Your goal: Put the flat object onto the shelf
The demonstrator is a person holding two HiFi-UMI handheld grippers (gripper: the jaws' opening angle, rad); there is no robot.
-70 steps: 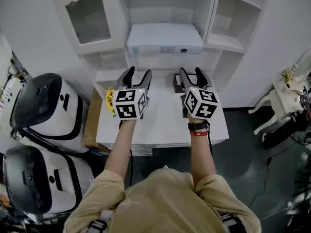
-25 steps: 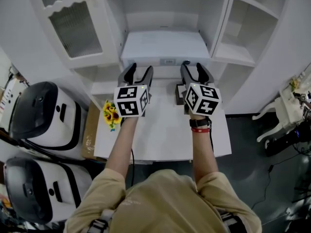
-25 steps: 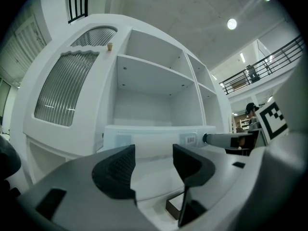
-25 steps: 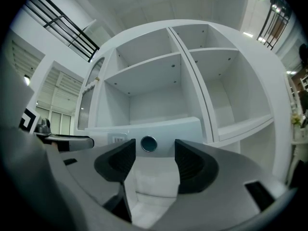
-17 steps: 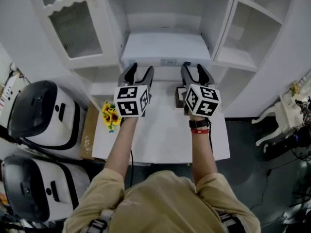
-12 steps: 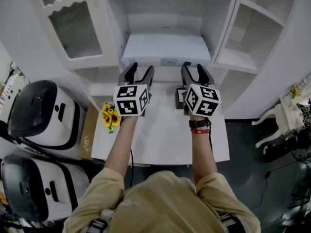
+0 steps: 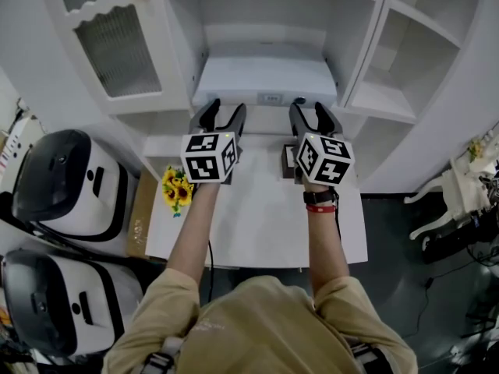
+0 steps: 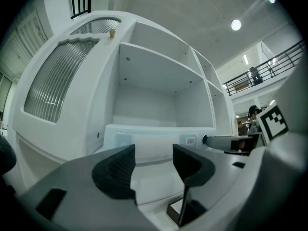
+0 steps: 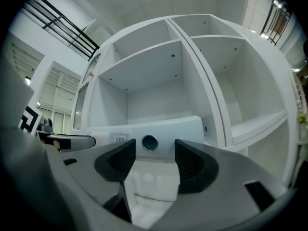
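Observation:
The flat object is a wide white slab with a small label and a round dark button on its front face. It lies in the middle compartment of the white shelf unit. My left gripper and right gripper are held level side by side, just in front of that face. Both are open, with nothing between the jaws. In the left gripper view, the slab shows beyond my left gripper. The right gripper view shows the slab past my right gripper. Whether the fingertips touch it I cannot tell.
A white table stands under my arms, with a small dark frame by the right gripper and yellow flowers at its left edge. A ribbed glass door is left of the compartment. Two white-and-black machines stand at the left.
Both grippers have moved a little forward toward the shelf's middle compartment, and the shelf now looks nearer in the head view. The jaws stand as wide apart as before.

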